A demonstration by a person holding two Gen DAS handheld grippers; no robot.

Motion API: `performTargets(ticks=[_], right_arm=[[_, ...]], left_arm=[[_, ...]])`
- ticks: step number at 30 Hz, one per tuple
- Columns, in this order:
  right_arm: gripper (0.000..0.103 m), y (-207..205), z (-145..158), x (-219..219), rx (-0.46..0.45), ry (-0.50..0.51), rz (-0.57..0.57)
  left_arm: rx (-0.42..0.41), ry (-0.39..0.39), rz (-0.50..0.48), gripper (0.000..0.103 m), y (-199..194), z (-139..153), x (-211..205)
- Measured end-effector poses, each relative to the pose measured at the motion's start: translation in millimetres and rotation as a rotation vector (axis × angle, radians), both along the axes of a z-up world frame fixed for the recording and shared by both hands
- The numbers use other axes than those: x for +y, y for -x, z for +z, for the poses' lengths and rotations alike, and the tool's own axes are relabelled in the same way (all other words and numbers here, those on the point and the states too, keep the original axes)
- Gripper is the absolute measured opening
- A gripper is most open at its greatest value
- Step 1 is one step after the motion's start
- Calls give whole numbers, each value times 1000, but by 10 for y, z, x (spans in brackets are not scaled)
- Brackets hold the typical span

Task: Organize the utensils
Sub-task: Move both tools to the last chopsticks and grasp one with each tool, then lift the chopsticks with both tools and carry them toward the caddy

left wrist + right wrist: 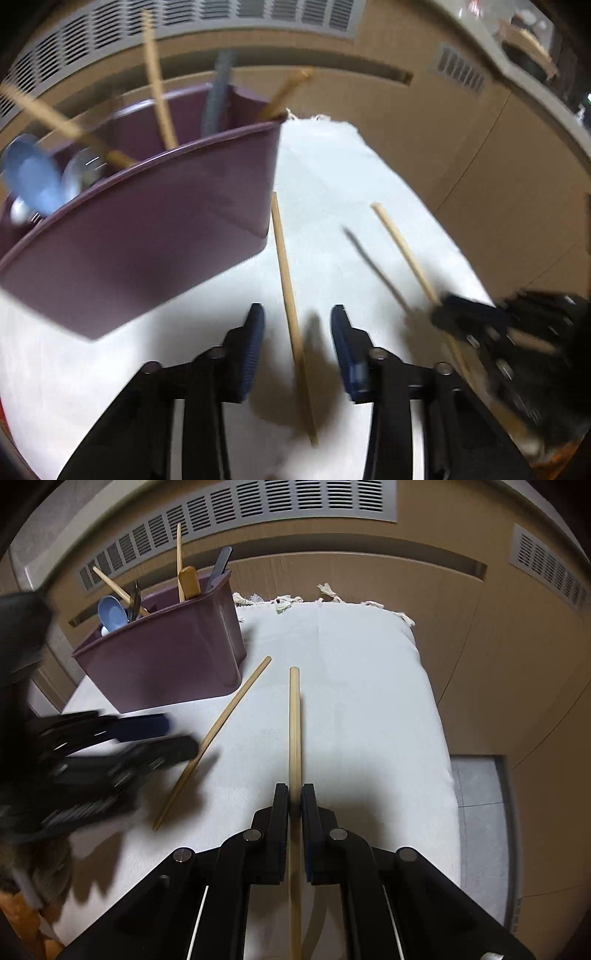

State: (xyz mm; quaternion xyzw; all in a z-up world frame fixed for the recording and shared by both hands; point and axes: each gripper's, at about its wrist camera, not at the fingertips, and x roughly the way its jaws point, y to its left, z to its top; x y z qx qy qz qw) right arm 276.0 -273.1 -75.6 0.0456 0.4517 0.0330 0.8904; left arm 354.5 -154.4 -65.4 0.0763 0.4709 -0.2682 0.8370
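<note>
A purple utensil bin (pixel 155 236) (pixel 173 653) stands on the white cloth at the left and holds wooden chopsticks, a blue spoon (pixel 112 613) and other utensils. A loose wooden chopstick (pixel 291 317) (pixel 218 731) lies on the cloth beside the bin. My left gripper (pixel 297 325) is open, its jaws on either side of that chopstick just above it; it shows blurred in the right wrist view (pixel 177 734). My right gripper (pixel 294 801) (pixel 443 314) is shut on a second wooden chopstick (pixel 294 723) (pixel 402 247), held pointing forward above the cloth.
The white fringed cloth (pixel 369 686) covers a small table. Brown panelled walls with grey vent grilles (pixel 280 506) stand behind and to the right. A grey floor tile (pixel 480 797) shows past the table's right edge.
</note>
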Motion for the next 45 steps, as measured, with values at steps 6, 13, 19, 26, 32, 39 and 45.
performTargets(ticks=[6, 13, 19, 26, 32, 39, 45], right_arm=[[7, 87, -35, -123, -5, -53, 3], [7, 118, -62, -153, 5, -55, -5], [7, 167, 10, -119, -12, -40, -5], [7, 356, 165, -26, -49, -31, 25], [7, 534, 205, 147, -46, -28, 66], [7, 739, 54, 301, 3, -31, 125], [7, 750, -92, 322, 49, -40, 137]], left_arm=[[17, -107, 49, 30, -291, -153, -244], [6, -132, 49, 21, -327, -186, -337], [-9, -133, 54, 6, -123, -165, -165], [-34, -88, 52, 5, 616, 27, 425], [-11, -49, 84, 5, 1223, 85, 902], [33, -33, 89, 5, 1551, -20, 1133], [61, -30, 93, 6, 1415, -94, 1025]])
